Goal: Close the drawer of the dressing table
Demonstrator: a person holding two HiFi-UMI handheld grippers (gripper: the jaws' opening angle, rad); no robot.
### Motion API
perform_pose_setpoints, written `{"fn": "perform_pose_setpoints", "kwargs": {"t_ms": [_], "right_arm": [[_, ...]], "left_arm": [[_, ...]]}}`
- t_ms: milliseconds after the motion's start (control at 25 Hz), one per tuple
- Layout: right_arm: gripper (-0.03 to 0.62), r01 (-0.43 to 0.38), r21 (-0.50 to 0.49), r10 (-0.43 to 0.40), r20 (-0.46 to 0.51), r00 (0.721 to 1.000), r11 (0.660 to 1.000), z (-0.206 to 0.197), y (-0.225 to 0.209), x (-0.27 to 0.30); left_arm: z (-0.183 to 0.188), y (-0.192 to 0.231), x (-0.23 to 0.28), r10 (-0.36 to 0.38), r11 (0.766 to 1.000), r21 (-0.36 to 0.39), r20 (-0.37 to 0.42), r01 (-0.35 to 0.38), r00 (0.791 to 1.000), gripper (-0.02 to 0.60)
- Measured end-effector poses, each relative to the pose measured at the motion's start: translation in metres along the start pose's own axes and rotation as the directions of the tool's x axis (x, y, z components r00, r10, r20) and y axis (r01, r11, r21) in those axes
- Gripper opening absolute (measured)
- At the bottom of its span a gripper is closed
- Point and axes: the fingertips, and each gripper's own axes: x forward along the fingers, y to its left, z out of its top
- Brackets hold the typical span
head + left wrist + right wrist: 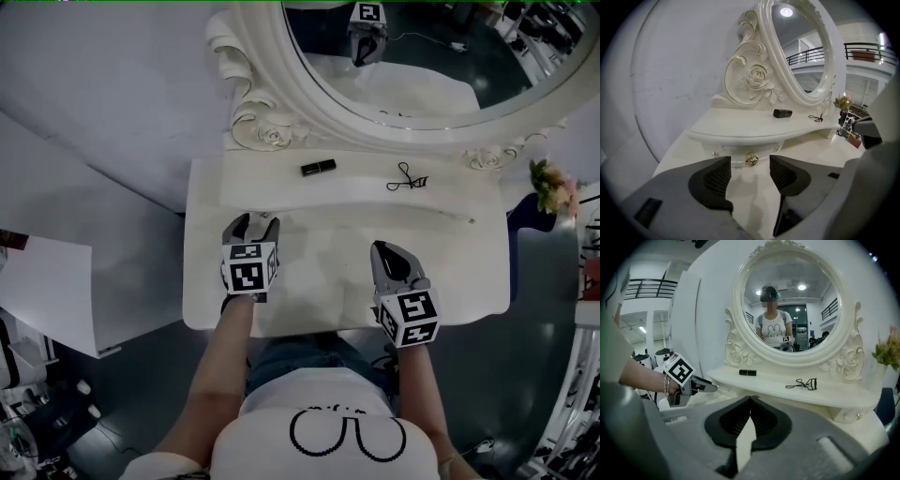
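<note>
The white dressing table (206,281) has a raised shelf (740,124) under an oval mirror (422,56). A small drawer front with a gold knob (751,159) sits beneath the shelf's lip, at the left. My left gripper (254,222) points at that drawer, and its jaws stand open (750,171) with the knob showing in the gap a little beyond them, nothing gripped. In the right gripper view the left gripper (712,388) reaches under the shelf edge. My right gripper (380,249) hovers over the lower tabletop to the right, jaws shut (749,405) and empty.
A black lipstick tube (318,168) and an eyelash curler (407,180) lie on the shelf. Pink flowers (548,187) stand at the table's right end. A white wall (670,70) rises to the left of the mirror. The person's body is close to the table's front edge.
</note>
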Motion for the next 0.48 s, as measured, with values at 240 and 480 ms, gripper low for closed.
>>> {"fn": "perform_pose_setpoints", "kwargs": {"t_ms": [240, 480], "right_arm": [[0.002, -0.004, -0.010, 0.005, 0.034, 0.999, 1.000, 0.020, 0.004, -0.009], [0.002, 0.002, -0.049, 0.004, 0.125, 0.992, 0.999, 0.063, 0.001, -0.016]], "left_arm": [[0.022, 0.001, -0.037, 0.002, 1.000, -0.018, 0.064, -0.001, 0.998, 0.253], [0.076, -0.003, -0.078, -0.002, 1.000, 0.019, 0.234, -0.002, 0.972, 0.252]]}}
